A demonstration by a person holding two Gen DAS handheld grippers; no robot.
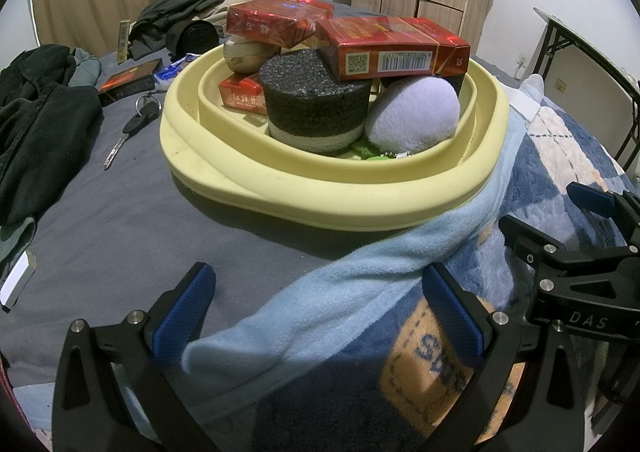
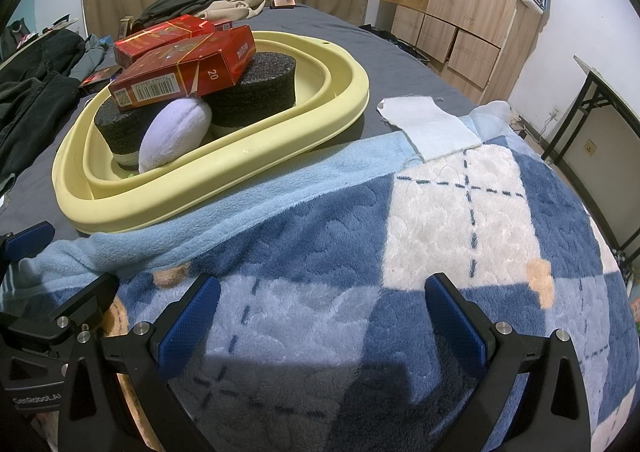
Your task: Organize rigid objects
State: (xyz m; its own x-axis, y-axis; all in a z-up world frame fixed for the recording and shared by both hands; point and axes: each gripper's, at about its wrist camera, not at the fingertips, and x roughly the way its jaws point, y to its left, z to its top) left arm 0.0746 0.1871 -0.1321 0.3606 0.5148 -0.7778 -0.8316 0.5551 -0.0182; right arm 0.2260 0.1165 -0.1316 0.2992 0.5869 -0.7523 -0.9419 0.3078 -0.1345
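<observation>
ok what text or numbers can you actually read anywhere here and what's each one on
"20": end of the top red box, beside its barcode.
"DAS": body of the right gripper, seen from the left wrist view.
"GenRobot.A", cut off: body of the left gripper, seen from the right wrist view.
Barcode digits, Chinese characters on the red boxes and blue lettering on the blanket's orange patch: too blurred.

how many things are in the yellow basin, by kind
Red boxes: 3
Black foam blocks: 2
White plush: 1
Beige round thing: 1
Small green bits at the bottom: too hidden to count
Total: 7 clearly visible in the basin
</observation>
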